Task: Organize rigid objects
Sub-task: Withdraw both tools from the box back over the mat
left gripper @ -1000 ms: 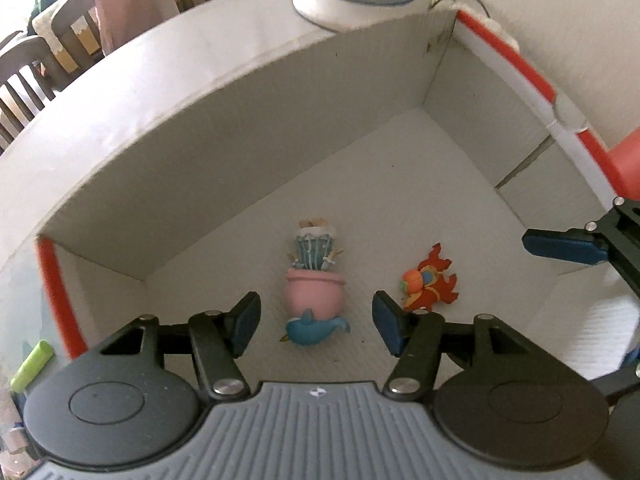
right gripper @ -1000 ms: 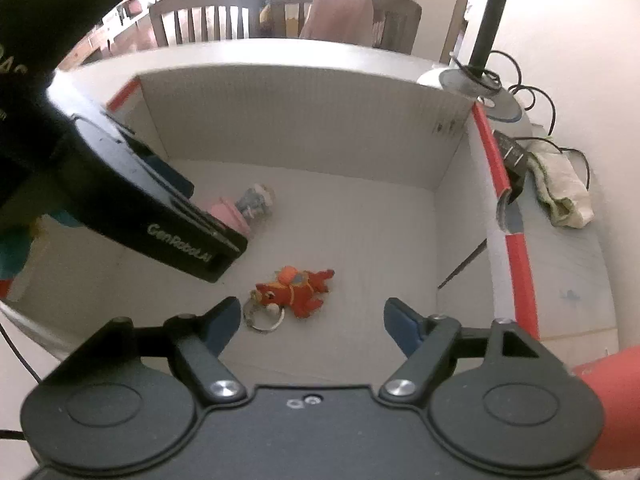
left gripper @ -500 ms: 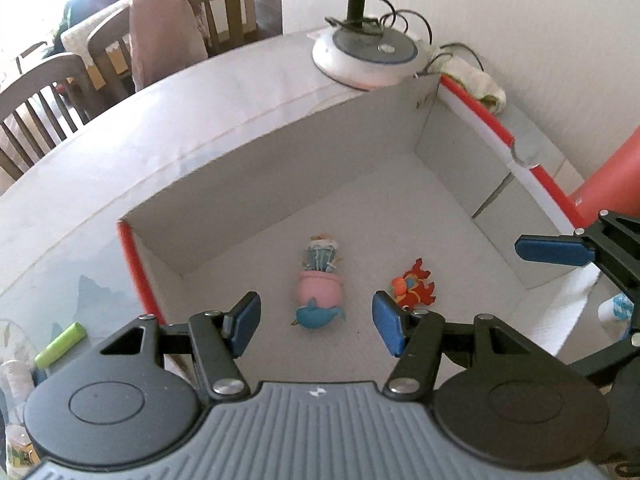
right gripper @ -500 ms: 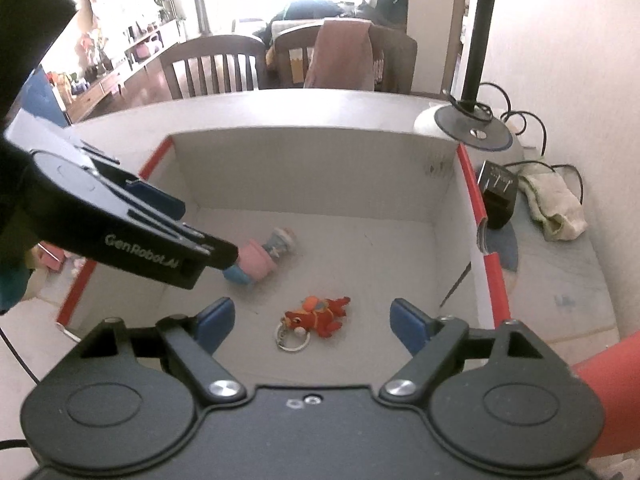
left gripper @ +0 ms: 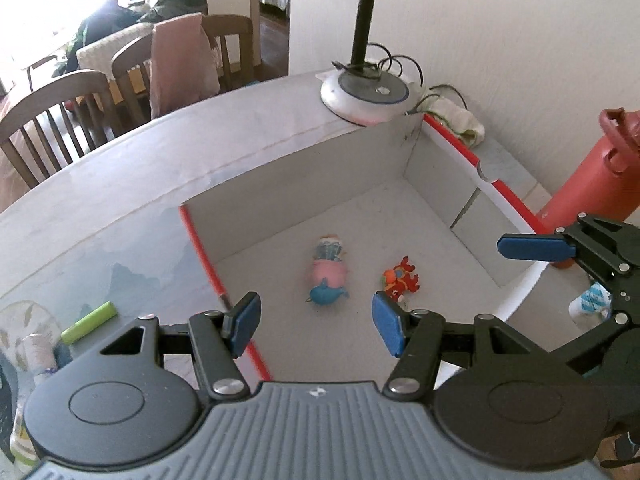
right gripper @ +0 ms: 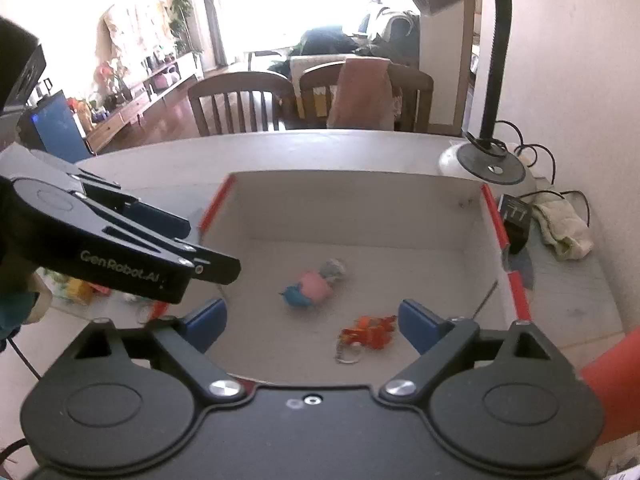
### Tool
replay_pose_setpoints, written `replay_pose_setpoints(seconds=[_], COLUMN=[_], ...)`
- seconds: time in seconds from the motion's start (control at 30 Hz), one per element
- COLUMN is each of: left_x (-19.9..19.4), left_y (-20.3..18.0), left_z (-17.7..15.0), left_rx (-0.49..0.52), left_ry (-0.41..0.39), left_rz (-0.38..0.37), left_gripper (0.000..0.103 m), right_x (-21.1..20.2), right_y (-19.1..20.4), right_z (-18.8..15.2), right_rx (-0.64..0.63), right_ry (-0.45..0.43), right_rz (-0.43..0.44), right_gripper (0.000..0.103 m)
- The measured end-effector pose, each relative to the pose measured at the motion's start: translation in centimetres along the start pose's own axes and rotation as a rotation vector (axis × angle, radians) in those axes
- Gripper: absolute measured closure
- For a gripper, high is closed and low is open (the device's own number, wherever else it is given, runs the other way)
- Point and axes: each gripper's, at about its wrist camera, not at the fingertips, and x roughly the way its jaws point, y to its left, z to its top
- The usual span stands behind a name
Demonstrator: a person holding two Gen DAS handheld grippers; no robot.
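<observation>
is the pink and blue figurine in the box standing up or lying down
Lying down. The pink and blue figurine rests on its side on the box floor, beside the orange keychain toy.

The white box (right gripper: 360, 196) is standing open at the top, its floor lying mostly bare around the pink and blue toy (right gripper: 314, 286) and the orange keychain figure (right gripper: 370, 330), which are lying near each other but apart. Its four walls are blocking any sideways entry. The lamp base (left gripper: 366, 94) is sitting just beyond the far corner with its black neck (left gripper: 364, 20) rising over it, and the red bottle (left gripper: 592, 176) is standing just outside the right wall.
</observation>
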Motion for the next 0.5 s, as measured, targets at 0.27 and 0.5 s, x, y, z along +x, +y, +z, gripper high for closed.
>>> replay_pose_setpoints(seconds=[0.27, 0.5], left_x=[-4.3, -7.6], left_y=[2.5, 4.5], left_z=[-2.9, -5.9], left_rx=[-0.026, -0.02], left_ry=[-0.062, -0.102], left_rz=[-0.02, -0.033], left_gripper=[0.036, 0.029], right_x=[-1.8, -3.1], right_y=[4.1, 7.3], right_z=[-0.6, -1.4], right_rx=[0.002, 0.042], right_ry=[-0.055, -0.108], right_rz=[0.008, 0.025], right_gripper=[0.004, 0.002])
